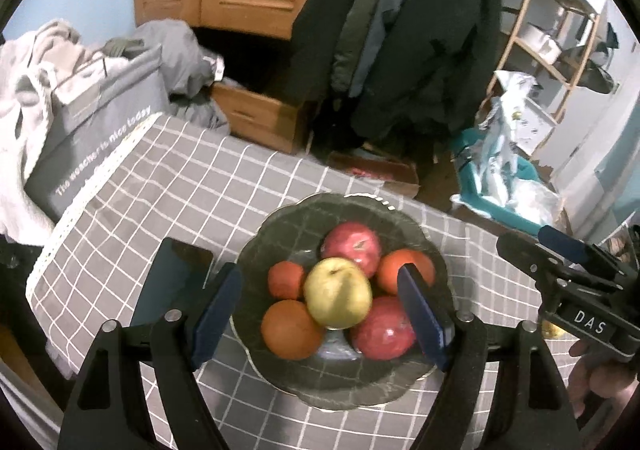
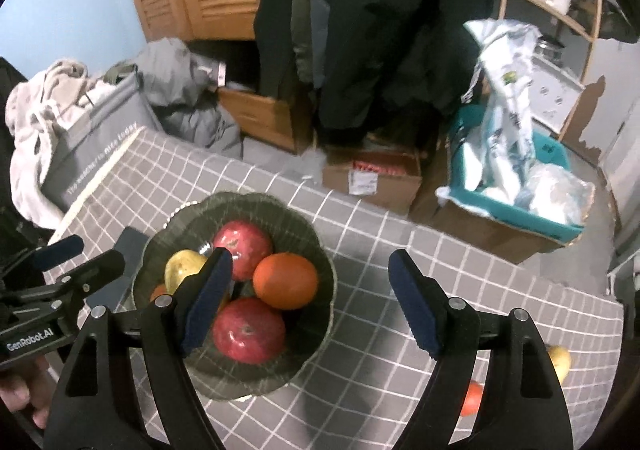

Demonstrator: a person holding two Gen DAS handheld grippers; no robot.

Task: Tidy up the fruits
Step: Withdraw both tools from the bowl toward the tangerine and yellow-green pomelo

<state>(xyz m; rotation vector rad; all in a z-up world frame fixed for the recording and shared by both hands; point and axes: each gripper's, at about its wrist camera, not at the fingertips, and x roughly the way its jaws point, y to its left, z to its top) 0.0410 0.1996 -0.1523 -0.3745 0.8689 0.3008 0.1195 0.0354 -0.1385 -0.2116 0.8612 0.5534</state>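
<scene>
A dark glass bowl (image 1: 280,218) stands on the grey checked tablecloth and holds a yellow apple (image 1: 338,292), two red apples (image 1: 352,246) and three oranges (image 1: 291,329). My left gripper (image 1: 320,310) is open, its jaws wide on either side of the yellow apple, above the bowl. My right gripper (image 2: 310,300) is open and empty, just right of the bowl (image 2: 316,330). A yellow fruit (image 2: 560,362) and an orange fruit (image 2: 472,398) lie on the cloth behind the right finger. The right gripper also shows in the left wrist view (image 1: 560,262).
A dark flat phone-like object (image 1: 172,278) lies left of the bowl. A grey storage bag (image 1: 100,138) with clothes stands off the table's left edge. Cardboard boxes (image 2: 372,174) and a teal bin (image 2: 520,186) sit on the floor beyond the far edge.
</scene>
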